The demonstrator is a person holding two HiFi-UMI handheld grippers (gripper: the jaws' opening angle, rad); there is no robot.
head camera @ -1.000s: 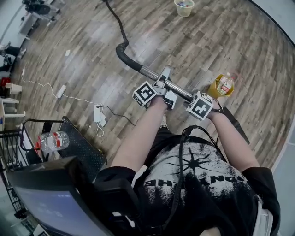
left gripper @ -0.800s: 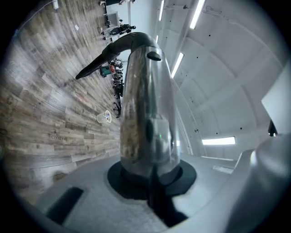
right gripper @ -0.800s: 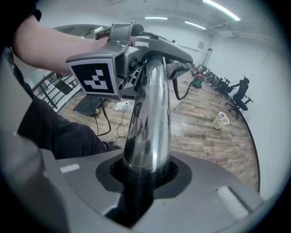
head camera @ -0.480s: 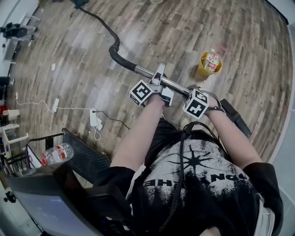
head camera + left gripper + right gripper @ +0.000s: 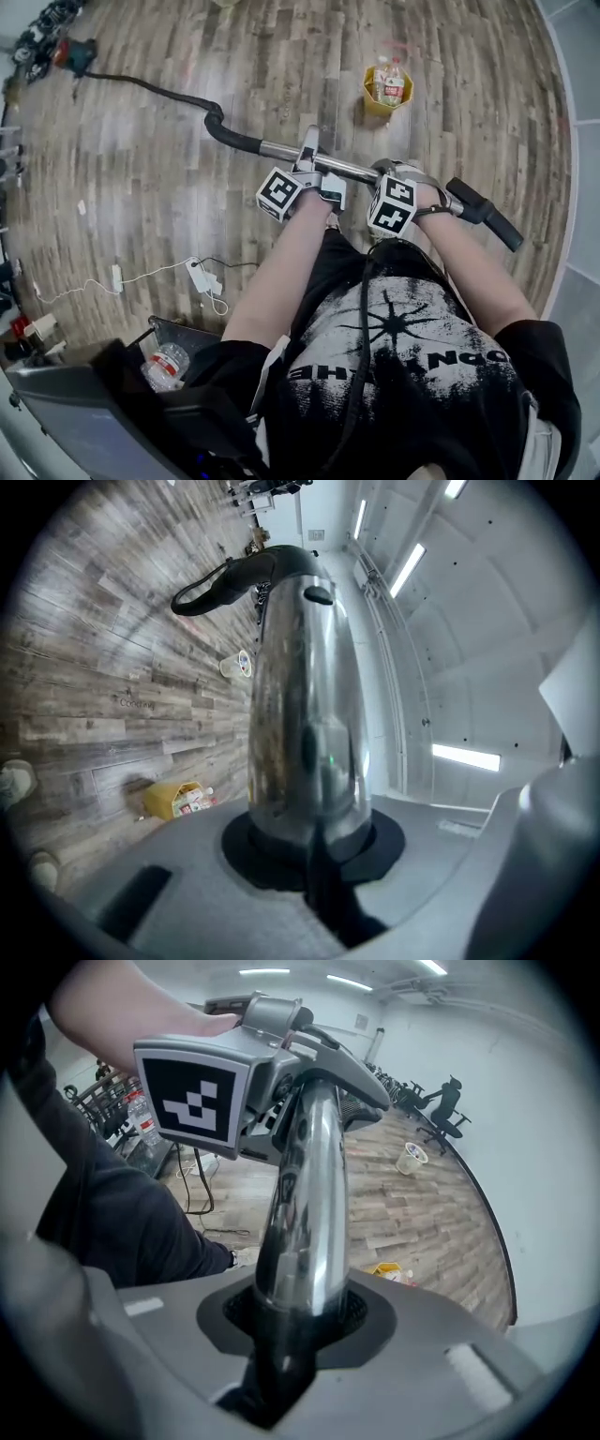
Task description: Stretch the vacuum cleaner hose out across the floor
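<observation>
Wood-plank floor [image 5: 141,187], hose [image 5: 150,87] trailing over it — white walls [image 5: 525,1101], strip lights [image 5: 464,757]

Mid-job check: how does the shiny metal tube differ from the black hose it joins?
The metal tube is shiny and straight; the black hose is dull and curves. The metal tube is held off the floor, clamped by the left tongs and right tongs; the black hose trails along the floor, untouched. Both form one connected line.
</observation>
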